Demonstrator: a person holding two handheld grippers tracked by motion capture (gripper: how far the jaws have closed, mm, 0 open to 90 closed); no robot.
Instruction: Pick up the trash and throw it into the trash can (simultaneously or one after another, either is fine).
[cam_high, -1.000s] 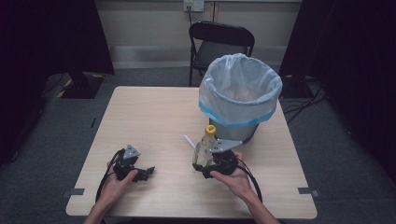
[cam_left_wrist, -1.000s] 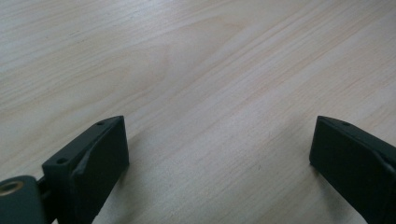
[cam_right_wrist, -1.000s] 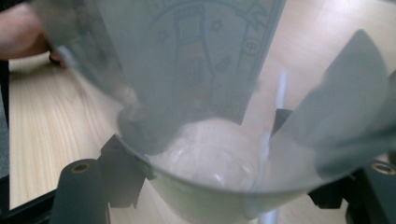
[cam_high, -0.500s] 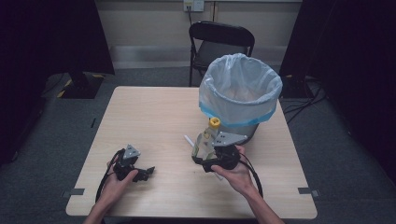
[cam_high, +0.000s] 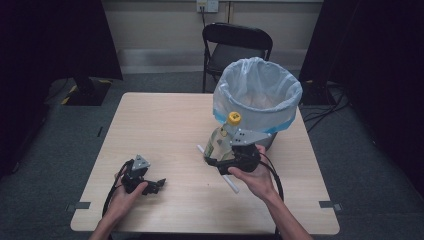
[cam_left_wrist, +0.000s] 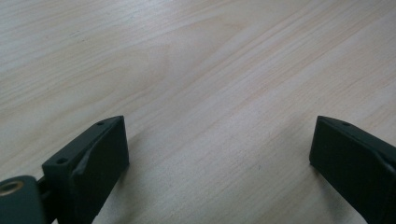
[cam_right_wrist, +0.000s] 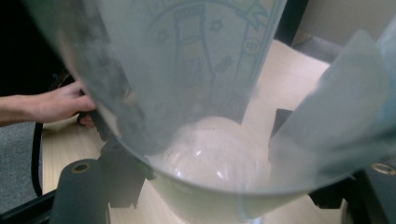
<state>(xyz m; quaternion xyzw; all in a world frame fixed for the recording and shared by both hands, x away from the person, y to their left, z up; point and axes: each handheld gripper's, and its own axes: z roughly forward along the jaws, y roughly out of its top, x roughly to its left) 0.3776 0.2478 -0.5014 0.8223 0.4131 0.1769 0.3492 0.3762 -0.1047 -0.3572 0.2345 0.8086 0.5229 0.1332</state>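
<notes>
A clear plastic bottle (cam_high: 221, 141) with a yellow cap (cam_high: 233, 118) hangs tilted above the table, cap uppermost, just in front of the bin. My right gripper (cam_high: 221, 158) is shut on its lower body. In the right gripper view the printed bottle (cam_right_wrist: 201, 93) sits close up between the two black jaws of the right gripper (cam_right_wrist: 205, 186). My left gripper (cam_high: 156, 184) rests on the table at the front left, held in a hand. In the left gripper view the left gripper (cam_left_wrist: 219, 149) stands open over bare wood.
A bin lined with a pale blue bag (cam_high: 257, 97) stands at the table's back right. A white stick (cam_high: 233, 186) lies on the wooden table (cam_high: 160, 130) under my right hand. A black chair (cam_high: 237, 45) stands behind the table.
My right gripper has lifted the bottle upward, its cap now level with the bin's wall. The left gripper has stayed where it was.
</notes>
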